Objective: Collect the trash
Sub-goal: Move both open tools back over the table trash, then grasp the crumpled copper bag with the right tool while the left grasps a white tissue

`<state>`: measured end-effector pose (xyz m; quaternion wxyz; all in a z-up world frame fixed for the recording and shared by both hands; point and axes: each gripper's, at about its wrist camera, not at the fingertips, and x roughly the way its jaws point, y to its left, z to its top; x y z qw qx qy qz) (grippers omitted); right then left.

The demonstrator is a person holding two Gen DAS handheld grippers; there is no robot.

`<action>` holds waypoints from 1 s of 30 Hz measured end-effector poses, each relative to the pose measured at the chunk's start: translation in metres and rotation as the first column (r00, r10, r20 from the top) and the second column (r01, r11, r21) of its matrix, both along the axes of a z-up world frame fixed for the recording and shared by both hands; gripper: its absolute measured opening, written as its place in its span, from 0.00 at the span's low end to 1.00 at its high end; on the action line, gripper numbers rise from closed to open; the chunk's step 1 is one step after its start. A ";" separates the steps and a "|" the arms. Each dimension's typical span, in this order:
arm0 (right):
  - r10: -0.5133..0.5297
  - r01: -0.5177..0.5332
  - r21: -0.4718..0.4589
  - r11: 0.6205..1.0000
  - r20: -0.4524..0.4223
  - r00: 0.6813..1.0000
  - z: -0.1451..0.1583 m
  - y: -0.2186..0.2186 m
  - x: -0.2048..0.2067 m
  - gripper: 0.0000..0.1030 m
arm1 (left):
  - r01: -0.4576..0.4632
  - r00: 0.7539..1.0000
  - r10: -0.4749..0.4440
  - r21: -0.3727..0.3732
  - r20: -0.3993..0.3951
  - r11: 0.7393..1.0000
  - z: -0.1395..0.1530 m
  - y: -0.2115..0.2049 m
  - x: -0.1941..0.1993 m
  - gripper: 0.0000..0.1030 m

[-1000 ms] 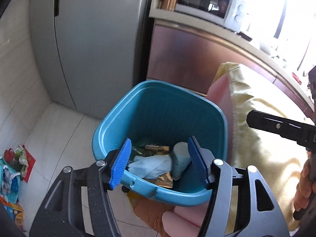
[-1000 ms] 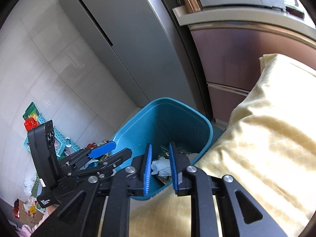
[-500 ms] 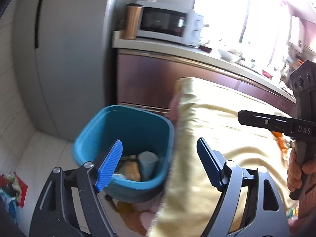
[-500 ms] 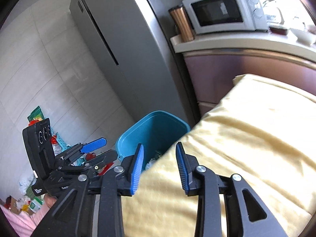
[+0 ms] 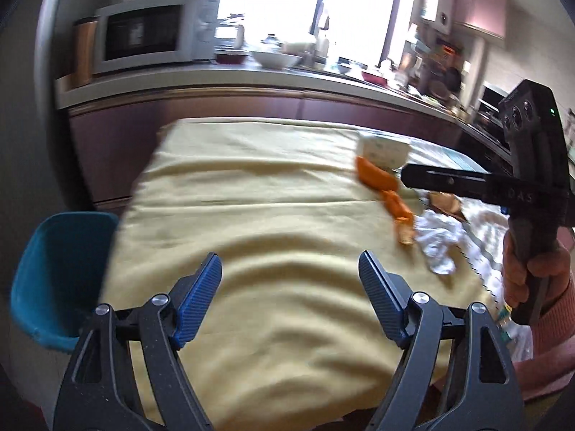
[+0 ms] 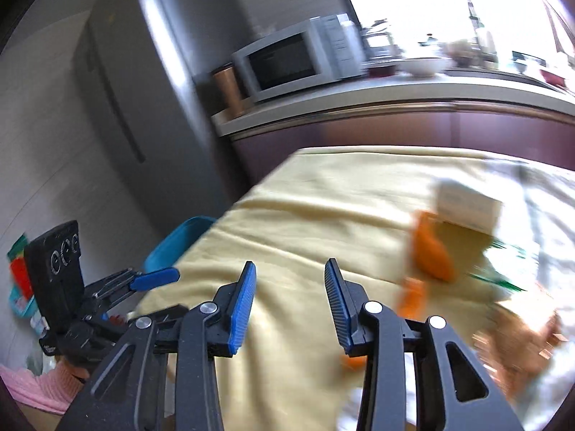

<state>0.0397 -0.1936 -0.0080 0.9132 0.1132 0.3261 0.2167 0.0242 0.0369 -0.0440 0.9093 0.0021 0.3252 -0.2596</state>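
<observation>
Two tongs hang empty over the yellow-clothed surface (image 5: 258, 194) — the left tongs (image 5: 290, 280) gape wide, the right tongs (image 6: 290, 298) part-open. Trash lies ahead: orange wrapper (image 5: 377, 179), crumpled white tissue (image 5: 436, 242), small carton (image 5: 384, 149) — the blue bin (image 5: 54, 273) stands at the surface's left edge.

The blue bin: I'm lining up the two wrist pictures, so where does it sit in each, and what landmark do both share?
Left wrist view: the blue bin is at the lower left edge, beside the yellow cloth's left border.
Right wrist view: only a slice of the blue bin shows, left of centre, tucked behind the cloth's edge.
Shared landmark: the white microwave on the counter, in both pictures.
</observation>
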 end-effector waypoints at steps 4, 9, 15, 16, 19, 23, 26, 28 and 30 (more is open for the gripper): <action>-0.122 0.122 0.006 0.992 -0.017 0.992 -0.011 -0.044 -0.010 0.36 | 0.101 0.995 -0.101 -0.008 -0.025 0.995 -0.003 -0.045 0.005 0.76; -0.234 0.234 0.004 0.972 -0.029 0.972 -0.021 -0.088 -0.021 0.36 | 0.213 0.975 -0.214 -0.022 -0.063 0.977 -0.009 -0.094 0.004 0.76; -0.328 0.329 0.002 0.944 -0.048 0.943 -0.035 -0.124 -0.026 0.41 | 0.313 0.943 -0.313 -0.016 -0.115 0.950 -0.020 -0.140 0.000 0.75; -0.340 0.341 0.005 0.940 -0.055 0.939 -0.037 -0.129 -0.025 0.43 | 0.320 0.940 -0.319 -0.009 -0.119 0.947 -0.021 -0.145 -0.002 0.75; -0.369 0.370 -0.002 0.929 -0.077 0.926 -0.046 -0.141 -0.024 0.53 | 0.336 0.933 -0.330 0.016 -0.142 0.942 -0.025 -0.162 -0.002 0.74; -0.387 0.393 0.024 0.919 -0.131 0.913 -0.059 -0.154 -0.021 0.57 | 0.332 0.930 -0.320 0.040 -0.178 0.942 -0.029 -0.176 0.003 0.69; -0.388 0.401 0.059 0.914 -0.158 0.908 -0.065 -0.161 -0.022 0.58 | 0.323 0.934 -0.309 0.049 -0.181 0.945 -0.030 -0.181 0.007 0.67; -0.384 0.401 0.080 0.912 -0.173 0.907 -0.068 -0.164 -0.023 0.60 | 0.317 0.936 -0.303 0.052 -0.181 0.947 -0.031 -0.182 0.008 0.59; -0.381 0.403 0.105 0.909 -0.184 0.906 -0.071 -0.167 -0.022 0.61 | 0.311 0.938 -0.296 0.060 -0.180 0.948 -0.031 -0.185 0.011 0.53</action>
